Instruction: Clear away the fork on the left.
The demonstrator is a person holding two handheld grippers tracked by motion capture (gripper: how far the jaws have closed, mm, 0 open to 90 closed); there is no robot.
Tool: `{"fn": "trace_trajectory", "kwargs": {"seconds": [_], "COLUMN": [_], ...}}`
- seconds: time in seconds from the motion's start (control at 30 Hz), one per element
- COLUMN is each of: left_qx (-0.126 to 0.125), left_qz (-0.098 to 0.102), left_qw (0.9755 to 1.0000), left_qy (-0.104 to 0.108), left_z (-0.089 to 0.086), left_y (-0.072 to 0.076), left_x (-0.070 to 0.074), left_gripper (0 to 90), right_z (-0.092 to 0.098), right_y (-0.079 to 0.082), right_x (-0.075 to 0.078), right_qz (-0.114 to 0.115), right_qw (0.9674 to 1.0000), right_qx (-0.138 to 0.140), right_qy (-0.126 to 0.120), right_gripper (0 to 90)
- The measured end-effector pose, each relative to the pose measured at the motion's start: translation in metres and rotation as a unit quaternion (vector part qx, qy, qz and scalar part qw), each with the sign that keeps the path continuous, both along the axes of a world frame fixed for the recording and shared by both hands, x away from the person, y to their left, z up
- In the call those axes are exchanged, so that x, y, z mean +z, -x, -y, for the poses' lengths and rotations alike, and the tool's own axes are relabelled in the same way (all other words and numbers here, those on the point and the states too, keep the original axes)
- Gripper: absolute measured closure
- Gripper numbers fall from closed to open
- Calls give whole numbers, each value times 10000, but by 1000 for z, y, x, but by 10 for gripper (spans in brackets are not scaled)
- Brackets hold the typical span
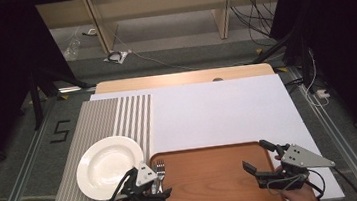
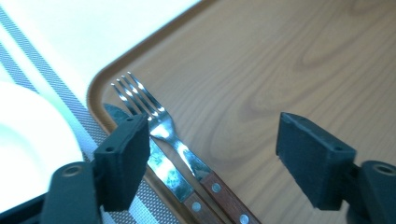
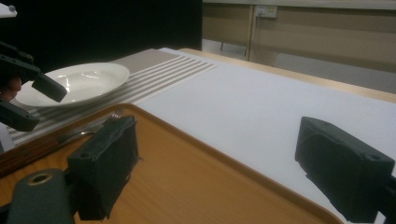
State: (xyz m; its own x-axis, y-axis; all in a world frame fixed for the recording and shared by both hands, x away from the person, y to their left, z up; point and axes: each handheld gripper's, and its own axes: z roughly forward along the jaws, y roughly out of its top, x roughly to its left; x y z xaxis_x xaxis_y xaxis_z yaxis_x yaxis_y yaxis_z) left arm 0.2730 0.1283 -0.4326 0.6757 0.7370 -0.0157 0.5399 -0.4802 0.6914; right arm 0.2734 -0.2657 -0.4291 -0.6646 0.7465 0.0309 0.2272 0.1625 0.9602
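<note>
A wooden tray (image 1: 215, 182) lies at the table's near edge. At its left rim a steel fork (image 1: 160, 169) and a knife (image 2: 164, 169), both with brown riveted handles, lie side by side, the knife against the rim. My left gripper (image 1: 155, 187) hovers over them, tilted downward. In the left gripper view its jaws (image 2: 217, 158) stand wide open above the fork (image 2: 156, 119), holding nothing. My right gripper (image 1: 258, 156) is over the tray's right part. It is open (image 3: 215, 163) and empty.
A white deep plate (image 1: 109, 164) sits on a grey striped placemat (image 1: 98, 116) left of the tray. A white sheet (image 1: 218, 111) covers the table's middle and right. The table's far edge is bare wood (image 1: 184, 78); cables lie on the floor beyond.
</note>
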Motion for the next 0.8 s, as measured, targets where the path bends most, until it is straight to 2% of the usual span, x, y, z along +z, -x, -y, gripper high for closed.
{"fn": "trace_trajectory", "kwargs": {"seconds": [0.17, 0.43, 0.63, 0.8], "left_qx": [283, 703, 1004, 1256], "left_qz": [43, 173, 219, 250], "left_qw": [9994, 9961, 9918, 9880], "left_qy": [180, 504, 762, 868], "left_z": [-8, -20, -31, -38], "left_y": [0, 1, 1, 2], "left_x": [1, 3, 5, 6], "left_gripper": [197, 165, 162, 159], "right_z": [0, 0, 0, 0], "right_y": [0, 0, 0, 0], "right_x": [0, 0, 0, 0], "right_qz": [-2, 11, 5, 4], "right_qw": [10000, 10000, 10000, 10000], "right_qx": [1, 2, 1, -2], "right_qy": [-1, -1, 2, -3], "right_gripper": [141, 141, 141, 141]}}
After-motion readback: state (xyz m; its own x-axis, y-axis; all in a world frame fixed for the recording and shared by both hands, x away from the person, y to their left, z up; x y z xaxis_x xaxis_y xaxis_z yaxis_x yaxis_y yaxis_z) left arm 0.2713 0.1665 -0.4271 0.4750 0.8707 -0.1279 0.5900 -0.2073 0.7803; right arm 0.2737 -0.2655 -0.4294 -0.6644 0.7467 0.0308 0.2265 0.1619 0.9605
